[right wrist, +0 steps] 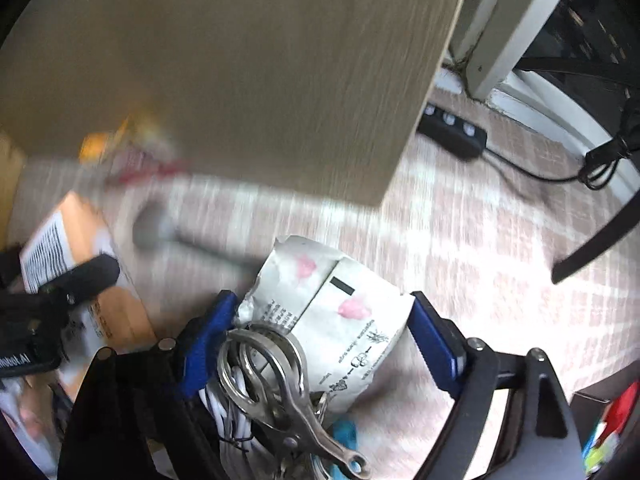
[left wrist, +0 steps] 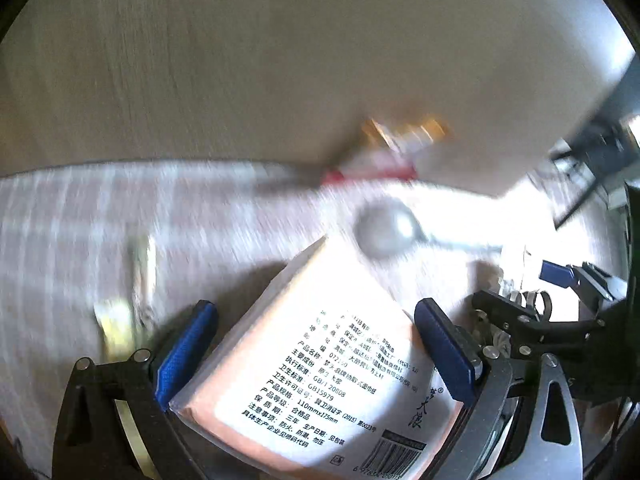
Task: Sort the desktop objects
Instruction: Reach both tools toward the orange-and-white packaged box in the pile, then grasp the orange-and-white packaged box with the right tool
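My left gripper is shut on an orange tissue pack with a white printed label, held above the checked tablecloth. The same pack shows at the left of the right wrist view. My right gripper is shut on a crumpled white packet with pink marks. Metal key rings with a clasp and white cable lie just below the packet. A metal spoon lies on the cloth beyond the tissue pack; it also shows blurred in the right wrist view.
A wooden panel stands behind the table. Blurred orange and red items lie at its base. A black power strip with cable lies at the right. A small yellowish object lies left of the left gripper.
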Motion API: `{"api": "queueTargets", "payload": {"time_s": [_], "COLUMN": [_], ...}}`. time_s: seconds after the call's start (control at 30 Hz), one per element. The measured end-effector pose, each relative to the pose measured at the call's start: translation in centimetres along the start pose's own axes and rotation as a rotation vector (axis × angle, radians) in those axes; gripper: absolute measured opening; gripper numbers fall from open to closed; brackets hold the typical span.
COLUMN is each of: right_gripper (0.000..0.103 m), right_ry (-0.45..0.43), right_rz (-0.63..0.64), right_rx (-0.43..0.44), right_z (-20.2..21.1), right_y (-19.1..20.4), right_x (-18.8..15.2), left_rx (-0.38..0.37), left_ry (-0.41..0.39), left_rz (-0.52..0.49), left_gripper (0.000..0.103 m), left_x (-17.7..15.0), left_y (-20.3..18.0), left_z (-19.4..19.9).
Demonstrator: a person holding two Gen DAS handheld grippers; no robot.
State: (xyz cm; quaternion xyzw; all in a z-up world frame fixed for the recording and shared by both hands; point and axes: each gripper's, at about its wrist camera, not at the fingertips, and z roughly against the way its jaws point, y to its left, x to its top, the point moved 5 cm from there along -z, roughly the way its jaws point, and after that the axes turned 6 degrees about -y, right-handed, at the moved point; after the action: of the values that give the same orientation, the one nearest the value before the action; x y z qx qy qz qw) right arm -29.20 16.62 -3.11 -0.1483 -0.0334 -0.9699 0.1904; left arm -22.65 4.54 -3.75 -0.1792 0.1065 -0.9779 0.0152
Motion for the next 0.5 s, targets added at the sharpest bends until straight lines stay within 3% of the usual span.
{"api": "queueTargets", "payload": {"time_s": [0.23,0.33,0.4,0.5], "right_gripper": [0.083,0.083,0.083,0.083], "right_ry": [0.029,0.017,-0.014,-0.047], "right_rz": [0.056,0.063,0.037,-0.034], "right_rx": [0.002,-0.063,-0.179,-0.173], "right_z": [3.0,4.5,6.1,8.7], "right_y": [-1.5,-3.5,-5.9,-7.7], "right_x": [-7.2,-10.0,-11.2,-12.3], "left_rx": [-0.032,-0.079,-0.057,-0.053], "left_ry": [0.038,0.09,0.058,-0.02], "left_rz": [-0.061,-0.087,-0.096,-0.067], "left_gripper": [0.098,0.097,0.091,0.086], "left_x": [-9.3,-10.8,-12.2,-14.3], "left_y": [-5.3,-7.5,-9.2,-12.1], "left_z": [2.9,4.1,6.3,11.0]}}
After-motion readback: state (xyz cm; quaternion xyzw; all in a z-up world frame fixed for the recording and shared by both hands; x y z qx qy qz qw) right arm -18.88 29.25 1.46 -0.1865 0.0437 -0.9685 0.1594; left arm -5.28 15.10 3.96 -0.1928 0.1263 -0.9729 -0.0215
